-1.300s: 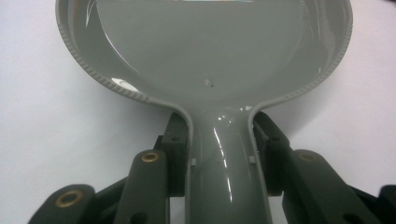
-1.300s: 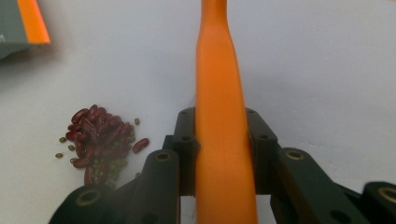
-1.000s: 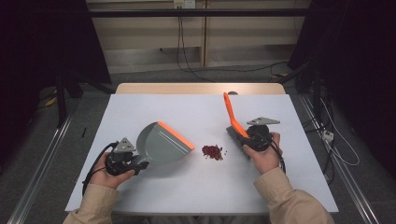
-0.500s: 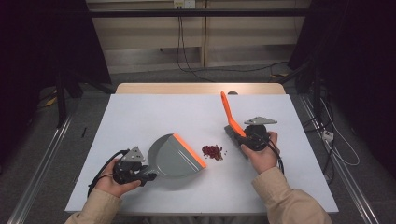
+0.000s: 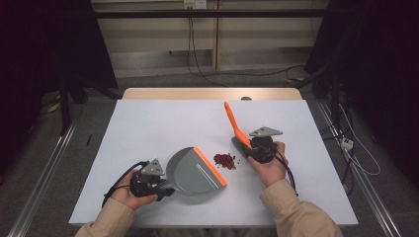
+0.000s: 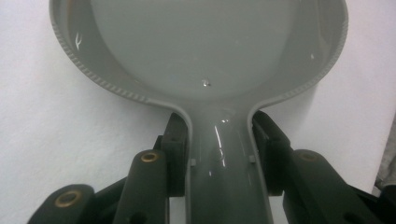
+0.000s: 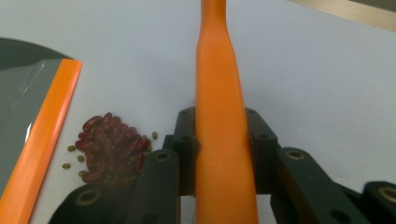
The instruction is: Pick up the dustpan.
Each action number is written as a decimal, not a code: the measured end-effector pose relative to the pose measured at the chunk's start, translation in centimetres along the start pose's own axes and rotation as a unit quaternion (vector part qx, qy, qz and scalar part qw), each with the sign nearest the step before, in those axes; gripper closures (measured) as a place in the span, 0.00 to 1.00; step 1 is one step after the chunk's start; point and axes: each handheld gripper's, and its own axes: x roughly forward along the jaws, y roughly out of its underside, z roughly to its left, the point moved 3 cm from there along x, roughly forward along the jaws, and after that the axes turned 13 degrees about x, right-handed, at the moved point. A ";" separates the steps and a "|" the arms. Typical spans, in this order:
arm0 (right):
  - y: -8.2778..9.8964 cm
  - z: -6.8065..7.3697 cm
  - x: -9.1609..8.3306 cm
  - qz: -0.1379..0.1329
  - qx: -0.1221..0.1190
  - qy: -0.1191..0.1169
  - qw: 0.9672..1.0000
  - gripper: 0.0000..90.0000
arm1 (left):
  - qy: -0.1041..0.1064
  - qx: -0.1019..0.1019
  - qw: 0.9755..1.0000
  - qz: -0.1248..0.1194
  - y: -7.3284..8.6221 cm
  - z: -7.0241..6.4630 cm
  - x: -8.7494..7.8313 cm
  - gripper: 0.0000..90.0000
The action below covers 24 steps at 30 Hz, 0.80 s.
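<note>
We work at a white table [image 5: 148,128], the largest thing before us, with a strip of bare wood along its far edge. On it, near our left side, lies the grey dustpan [image 5: 190,170], its pan flat on the table and its orange lip [image 5: 210,165] turned toward the middle. Our left gripper [image 5: 148,180] has its jaws clamped on the dustpan's handle; in the left gripper view the black pads press both sides of the grey neck just below the bowl. Our right gripper [image 5: 259,145] is closed tight on the orange handle of a small brush [image 5: 232,123], which slants up and away from us; its dark head sits low by the gripper, near the table. Between the two tools lies a small heap of dark red beans [image 5: 225,160], just beside the orange lip, with a few tiny green grains [image 7: 70,156] scattered at its edge.
</note>
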 end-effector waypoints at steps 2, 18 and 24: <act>0.1 0.3 0.1 0.001 -0.006 -0.001 1.000 0.79 | 0.004 0.004 1.000 0.003 0.0 -0.1 0.2 0.70; -0.3 0.7 0.0 0.008 -0.022 0.008 1.000 0.70 | 0.008 0.005 1.000 0.002 -0.2 -0.1 0.5 0.70; -1.4 0.5 -0.5 0.023 -0.020 0.019 0.999 0.72 | 0.011 0.006 1.000 0.005 -0.2 -0.1 0.6 0.70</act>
